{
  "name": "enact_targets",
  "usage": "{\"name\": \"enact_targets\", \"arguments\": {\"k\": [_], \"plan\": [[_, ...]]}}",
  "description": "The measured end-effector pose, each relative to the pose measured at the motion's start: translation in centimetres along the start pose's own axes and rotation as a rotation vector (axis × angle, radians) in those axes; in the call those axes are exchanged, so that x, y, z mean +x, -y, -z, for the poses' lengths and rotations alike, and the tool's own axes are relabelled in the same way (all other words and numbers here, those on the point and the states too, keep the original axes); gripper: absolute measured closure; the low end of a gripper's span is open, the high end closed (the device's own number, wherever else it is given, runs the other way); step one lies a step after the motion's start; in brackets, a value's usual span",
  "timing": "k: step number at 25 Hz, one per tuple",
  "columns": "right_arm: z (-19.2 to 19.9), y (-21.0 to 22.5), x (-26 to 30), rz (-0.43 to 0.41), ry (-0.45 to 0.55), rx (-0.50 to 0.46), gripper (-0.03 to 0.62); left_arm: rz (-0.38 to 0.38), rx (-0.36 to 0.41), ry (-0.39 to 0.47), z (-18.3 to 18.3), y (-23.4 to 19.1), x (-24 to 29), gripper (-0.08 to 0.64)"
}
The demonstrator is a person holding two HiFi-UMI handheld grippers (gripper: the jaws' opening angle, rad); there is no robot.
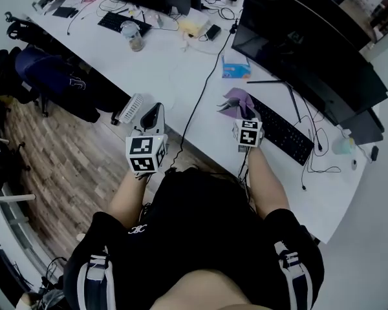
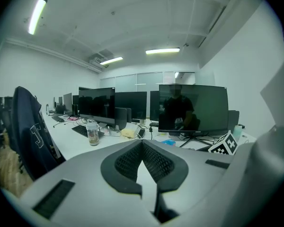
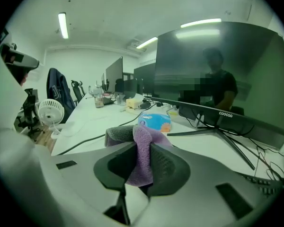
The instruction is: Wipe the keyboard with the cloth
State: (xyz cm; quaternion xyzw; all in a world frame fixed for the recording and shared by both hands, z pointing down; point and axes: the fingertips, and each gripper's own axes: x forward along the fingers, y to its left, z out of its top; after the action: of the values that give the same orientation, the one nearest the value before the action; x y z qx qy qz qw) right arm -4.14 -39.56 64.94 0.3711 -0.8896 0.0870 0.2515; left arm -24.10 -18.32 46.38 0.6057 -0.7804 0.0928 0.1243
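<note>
The black keyboard (image 1: 281, 131) lies flat on the desk, just in front of the wide monitor (image 1: 297, 37). The purple cloth (image 3: 142, 167), bunched up, is pinched between the right gripper's (image 3: 139, 148) jaws, before the monitor's left part.

Purple cloth (image 3: 142, 141), grey at its left fold, between the right gripper's (image 3: 141, 167) black jaws. Black keyboard (image 1: 281, 131), white desk (image 1: 174, 63). Black-and-white squares on the 2 cubes (image 1: 146, 154). Blue packet (image 1: 233, 70) far, brown plank floor (image 1: 58, 154) left.
</note>
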Motion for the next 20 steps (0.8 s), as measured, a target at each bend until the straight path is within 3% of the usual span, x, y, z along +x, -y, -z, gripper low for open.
{"name": "enact_targets", "arguments": {"k": [8, 20], "plan": [[3.3, 0.4, 3.0, -0.017, -0.157, -0.004, 0.500, -0.060, -0.023, -0.010, 0.6, -0.9, -0.7, 0.546], [3.8, -0.1, 4.0, -0.039, -0.245, -0.086, 0.500, -0.018, -0.029, -0.013, 0.9, 1.6, 1.2, 0.546]]}}
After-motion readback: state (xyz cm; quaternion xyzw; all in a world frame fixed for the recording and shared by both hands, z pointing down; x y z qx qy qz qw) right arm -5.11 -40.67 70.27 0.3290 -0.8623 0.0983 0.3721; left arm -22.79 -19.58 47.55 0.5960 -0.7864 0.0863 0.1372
